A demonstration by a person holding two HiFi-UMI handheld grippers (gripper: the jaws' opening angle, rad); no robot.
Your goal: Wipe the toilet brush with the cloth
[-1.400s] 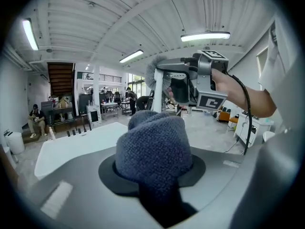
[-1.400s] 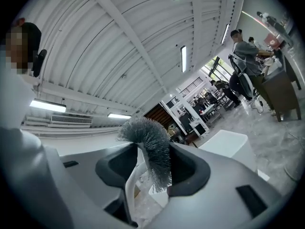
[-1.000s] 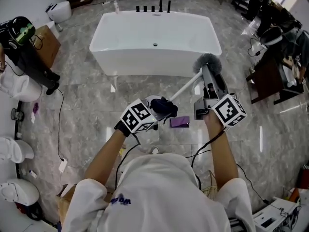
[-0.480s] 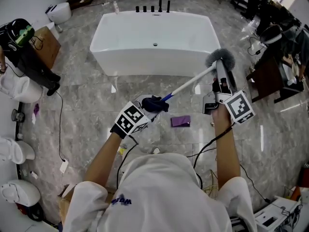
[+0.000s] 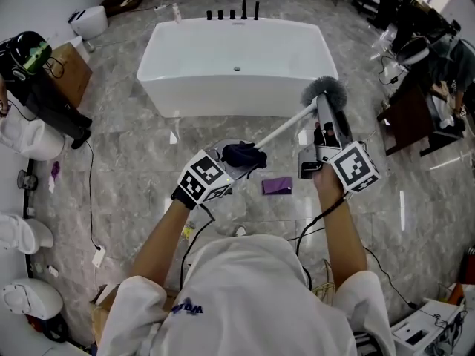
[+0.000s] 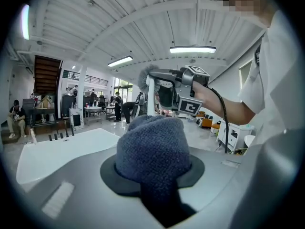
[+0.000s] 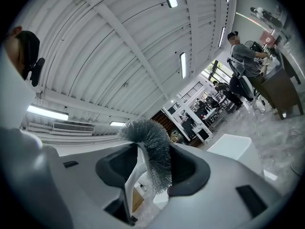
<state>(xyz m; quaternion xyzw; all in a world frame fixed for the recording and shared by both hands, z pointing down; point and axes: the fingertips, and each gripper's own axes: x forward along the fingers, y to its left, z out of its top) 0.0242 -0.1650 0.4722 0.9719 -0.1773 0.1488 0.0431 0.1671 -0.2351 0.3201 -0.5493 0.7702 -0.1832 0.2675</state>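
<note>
Head view hides the left gripper's [image 5: 234, 162] jaw tips under the dark blue cloth [image 5: 245, 154]. The left gripper view settles it: the pads are clamped on the bunched cloth, which fills the gap and blocks all sight of the handle beneath.

From above, the cloth sits wrapped round the lower stretch of the toilet brush [image 5: 286, 127], on the person's side of the bathtub [image 5: 223, 99]. The white handle slants up from the cloth toward the tub's near right corner, with the grey bristle head just off that corner. The right gripper [image 5: 324, 110] is closed on the neck just below the bristles. In the right gripper view, shaft and bristles stand between the pads, and the gripper body cuts off the handle's lower run. Whether the handle's end pokes out past the cloth cannot be made out.

Bare marble floor lies between the tub wall and the grippers. A purple item [image 5: 277, 186] lies there, nearer the person than the tub. A cable [image 5: 92, 199] trails left of the tub, and a dark desk [image 5: 415, 117] crowds its right.
</note>
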